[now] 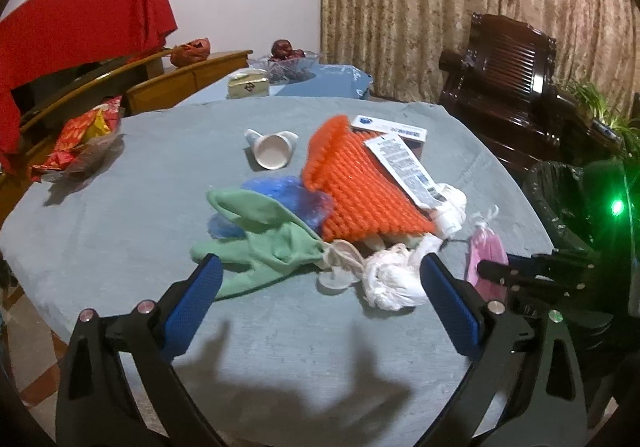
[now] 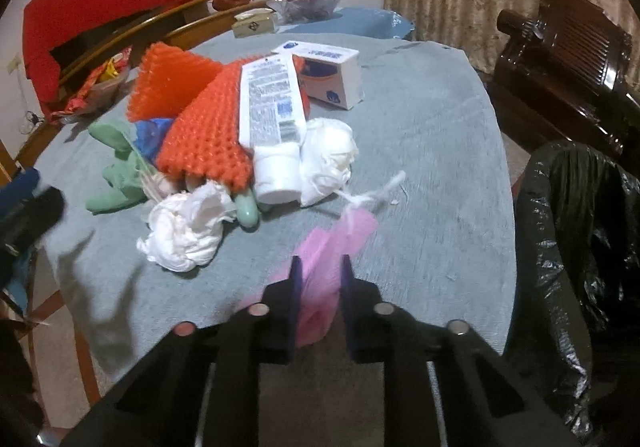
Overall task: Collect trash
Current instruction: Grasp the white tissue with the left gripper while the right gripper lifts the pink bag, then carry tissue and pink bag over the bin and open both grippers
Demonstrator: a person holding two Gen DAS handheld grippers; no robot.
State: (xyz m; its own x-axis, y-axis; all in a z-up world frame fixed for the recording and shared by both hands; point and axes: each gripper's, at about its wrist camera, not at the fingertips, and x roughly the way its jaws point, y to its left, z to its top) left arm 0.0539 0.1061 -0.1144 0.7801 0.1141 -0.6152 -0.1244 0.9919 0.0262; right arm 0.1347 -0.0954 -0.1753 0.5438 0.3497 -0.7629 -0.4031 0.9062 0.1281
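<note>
Blue-grey cloth covers the round table (image 2: 440, 151), and your right gripper (image 2: 320, 267) is clamped on the soft pink mask (image 2: 332, 243) at its near edge. Your left gripper (image 1: 320, 279) hovers spread wide above crumpled white tissue (image 1: 390, 279). Next, probably swing the limp mask right to the black-lined bin (image 2: 576, 231).

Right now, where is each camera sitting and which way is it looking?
Left wrist: rides on the left tool, open above the near table edge, facing the trash pile, the green glove and the curtain; its blue-padded fingers show, and the right tool at the right.
Right wrist: rides on the right tool, shut on the pink face mask, facing across the table, the black bin bag to the right.
Shared: orange mat, toothpaste tube, crumpled tissue.
</note>
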